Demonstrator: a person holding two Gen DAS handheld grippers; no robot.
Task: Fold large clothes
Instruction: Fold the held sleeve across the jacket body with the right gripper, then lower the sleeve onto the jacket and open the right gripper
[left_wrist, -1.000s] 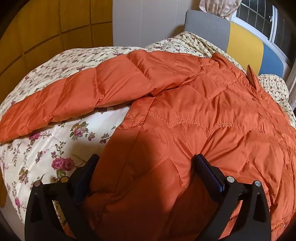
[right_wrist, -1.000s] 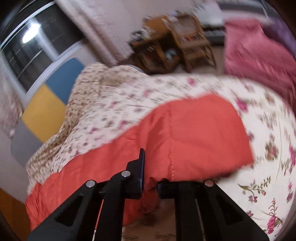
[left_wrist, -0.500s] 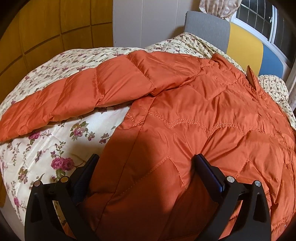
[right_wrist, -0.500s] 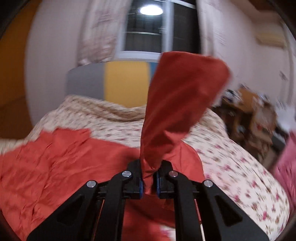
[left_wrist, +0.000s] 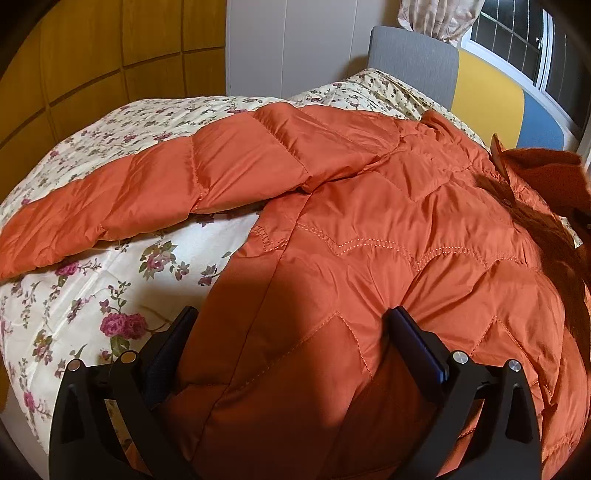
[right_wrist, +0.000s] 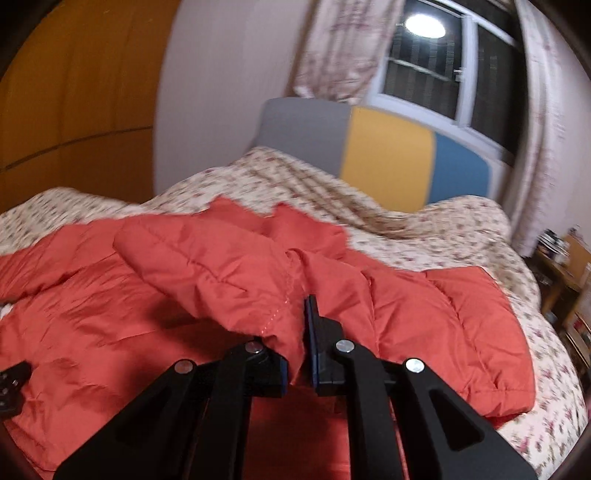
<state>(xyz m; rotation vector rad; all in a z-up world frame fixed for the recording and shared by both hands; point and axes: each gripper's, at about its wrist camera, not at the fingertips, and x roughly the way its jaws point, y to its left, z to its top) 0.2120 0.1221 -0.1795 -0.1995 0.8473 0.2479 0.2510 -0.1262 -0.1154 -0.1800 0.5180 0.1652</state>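
Only right wrist view shows sleeve (right_wrist: 236, 269) clamped.

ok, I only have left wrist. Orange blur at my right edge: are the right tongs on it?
Observer: Yes. Right tongs are shut on the sleeve end.
Operator: Sleeve over the body?
Observer: Yes, draped across the jacket front, bunched, not flat.
Operator: Anything beyond the bed on that side?
Observer: A wooden desk, blurred, beside the quilt.
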